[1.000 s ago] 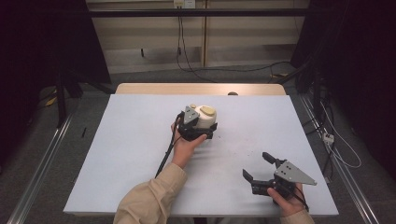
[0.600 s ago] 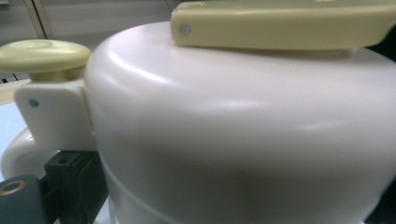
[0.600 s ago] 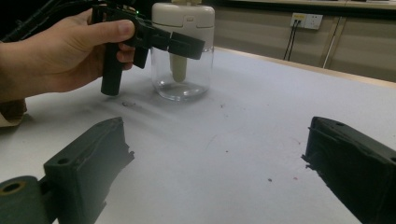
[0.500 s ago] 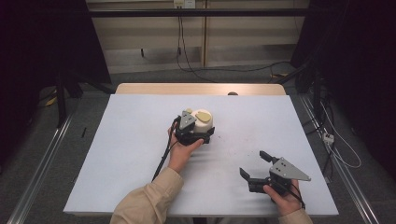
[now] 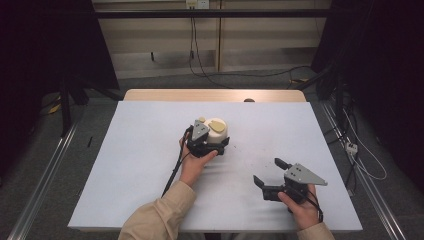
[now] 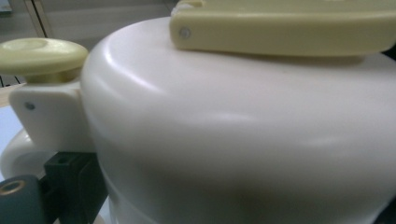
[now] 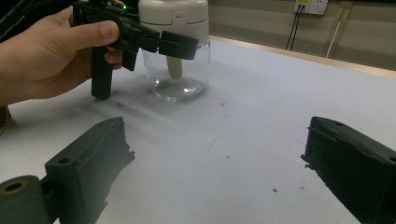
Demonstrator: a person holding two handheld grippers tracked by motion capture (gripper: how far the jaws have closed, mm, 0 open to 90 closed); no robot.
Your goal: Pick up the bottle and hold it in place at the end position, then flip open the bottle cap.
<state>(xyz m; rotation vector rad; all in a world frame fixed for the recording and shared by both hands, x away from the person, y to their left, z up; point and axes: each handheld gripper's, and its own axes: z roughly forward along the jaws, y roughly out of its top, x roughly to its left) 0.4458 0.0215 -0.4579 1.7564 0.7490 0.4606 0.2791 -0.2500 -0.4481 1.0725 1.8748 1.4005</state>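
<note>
A clear glass jar (image 5: pixel 217 131) with a cream lid (image 7: pixel 173 14) and a pale yellow knob stands upright near the middle of the white table (image 5: pixel 140 165). My left gripper (image 5: pixel 216 143) is shut on the jar just under the lid, one black jaw crossing the glass (image 7: pixel 175 70). In the left gripper view the lid (image 6: pixel 233 116) sits right against the camera. My right gripper (image 5: pixel 267 171) is held low over the table's front right, open, with nothing between its jaws (image 7: pixel 217 140). It points toward the jar, about a hand's length from it.
A wooden strip (image 5: pixel 215 95) borders the table's far edge. Small dark specks (image 7: pixel 273 190) dot the white surface near the right gripper. Metal rails (image 5: pixel 45 175) run along the floor on both sides, with cables (image 5: pixel 360 155) at the right.
The left gripper and the jar have shifted slightly toward the person. The right gripper has moved a little to the left, staying open.
</note>
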